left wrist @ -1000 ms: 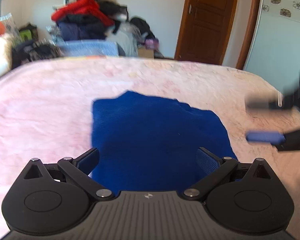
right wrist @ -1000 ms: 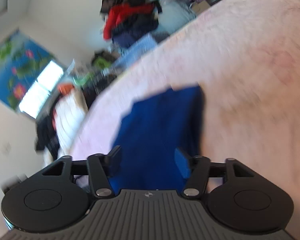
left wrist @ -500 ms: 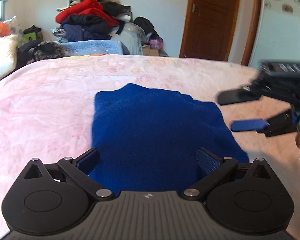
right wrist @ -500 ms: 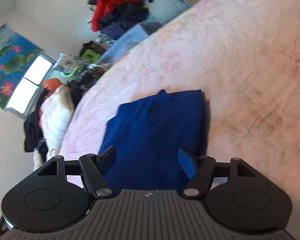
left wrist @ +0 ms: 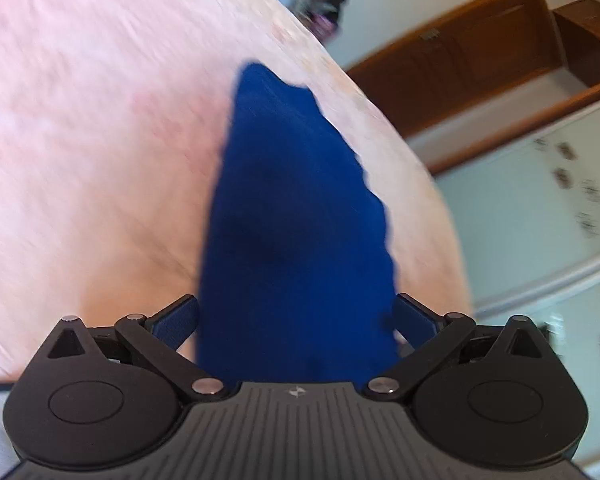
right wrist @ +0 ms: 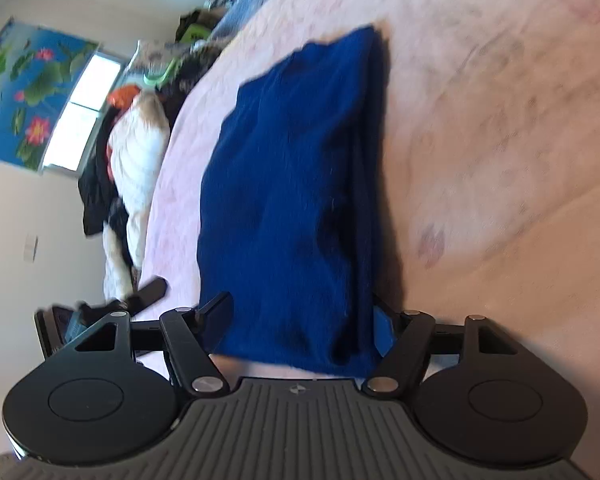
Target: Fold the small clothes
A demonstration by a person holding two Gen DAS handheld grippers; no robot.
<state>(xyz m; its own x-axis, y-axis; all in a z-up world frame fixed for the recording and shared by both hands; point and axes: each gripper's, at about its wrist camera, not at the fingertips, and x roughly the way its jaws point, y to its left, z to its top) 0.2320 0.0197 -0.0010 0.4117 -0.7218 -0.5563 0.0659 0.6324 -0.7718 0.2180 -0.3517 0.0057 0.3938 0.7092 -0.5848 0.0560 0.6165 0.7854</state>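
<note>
- Bed point(right wrist: 500, 128) under its pink cover carries our blue garment point(right wrist: 292, 184), lying flat and partly folded.
- Cloth looks soft, light and limp; we judge it best pinched at the near edge.
- Right hand-held gripper point(right wrist: 302, 322) is closing around that edge, not yet pinching.
- Left hand-held gripper point(left wrist: 296, 318) stands wide, holding nothing.

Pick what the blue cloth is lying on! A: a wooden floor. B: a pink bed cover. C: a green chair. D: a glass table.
B: the blue cloth lies spread flat on the pink bed cover, which shows all around it in both wrist views.
</note>
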